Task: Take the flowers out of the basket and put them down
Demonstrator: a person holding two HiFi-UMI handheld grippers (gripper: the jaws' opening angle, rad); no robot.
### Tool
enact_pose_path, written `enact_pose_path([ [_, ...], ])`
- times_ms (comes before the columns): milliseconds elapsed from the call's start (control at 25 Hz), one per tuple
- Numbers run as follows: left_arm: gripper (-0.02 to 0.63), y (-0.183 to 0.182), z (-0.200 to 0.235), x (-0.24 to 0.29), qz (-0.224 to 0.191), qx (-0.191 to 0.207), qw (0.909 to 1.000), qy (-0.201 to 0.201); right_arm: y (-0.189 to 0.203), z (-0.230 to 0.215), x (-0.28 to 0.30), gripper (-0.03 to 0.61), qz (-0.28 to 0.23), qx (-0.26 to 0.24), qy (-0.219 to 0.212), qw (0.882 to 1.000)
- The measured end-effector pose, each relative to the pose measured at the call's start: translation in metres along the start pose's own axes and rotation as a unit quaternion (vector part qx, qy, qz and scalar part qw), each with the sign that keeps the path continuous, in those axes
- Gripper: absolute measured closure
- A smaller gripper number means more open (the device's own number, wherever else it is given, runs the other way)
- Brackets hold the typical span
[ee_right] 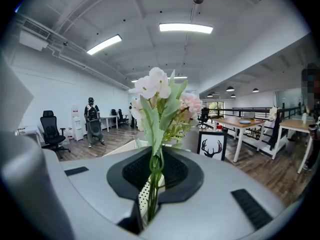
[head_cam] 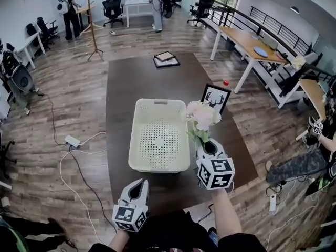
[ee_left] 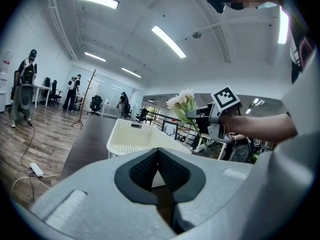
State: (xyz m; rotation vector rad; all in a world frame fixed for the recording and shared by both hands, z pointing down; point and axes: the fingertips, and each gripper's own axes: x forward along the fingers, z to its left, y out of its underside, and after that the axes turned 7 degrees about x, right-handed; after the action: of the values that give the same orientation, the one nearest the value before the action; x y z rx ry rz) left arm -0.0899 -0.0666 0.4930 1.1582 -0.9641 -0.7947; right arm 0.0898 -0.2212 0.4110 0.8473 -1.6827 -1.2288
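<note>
- A dark table (head_cam: 126,88) seen from above, in an open office with a wooden floor.
- A white perforated basket (head_cam: 159,138) sits in the middle of the table, with nothing inside it.
- The right gripper (head_cam: 209,147) is just beside the basket's right rim, and its jaws are clenched on the green stems of the flowers (head_cam: 201,115).
- The flowers are a small bunch of pale pink and white blossoms with green leaves. They stand upright above the gripper and outside the basket, and the blossoms show next to its far right corner.
- In the right gripper view, the stems (ee_right: 152,184) run down between the dark pads and the blossoms (ee_right: 162,101) rise above them.
- The left gripper (head_cam: 137,189) is low at the near edge of the table, in front of the basket and apart from it.
- In the left gripper view, its jaws are pressed together at the tips with nothing between them.
- A framed picture of a deer's head (head_cam: 216,97) stands on the table just beyond the flowers.
- Two flat picture frames (head_cam: 166,59) lie at the far end of the table.
- A white power strip (head_cam: 72,140) and cables lie on the floor to the left.
</note>
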Motion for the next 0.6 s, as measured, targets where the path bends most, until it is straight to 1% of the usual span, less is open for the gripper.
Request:
enact_pose_path([
  [400,0.604,0.002,-0.008,0.005,0.004,0.004,0.9999,0.014,0.02,-0.02,-0.01,0.538,0.013,0.013,0.025,1.0],
  [600,0.604,0.004,-0.012,0.007,0.006,0.004,0.9997,0.023,0.024,-0.032,-0.017,0.538,0.013,0.02,0.041,0.999],
])
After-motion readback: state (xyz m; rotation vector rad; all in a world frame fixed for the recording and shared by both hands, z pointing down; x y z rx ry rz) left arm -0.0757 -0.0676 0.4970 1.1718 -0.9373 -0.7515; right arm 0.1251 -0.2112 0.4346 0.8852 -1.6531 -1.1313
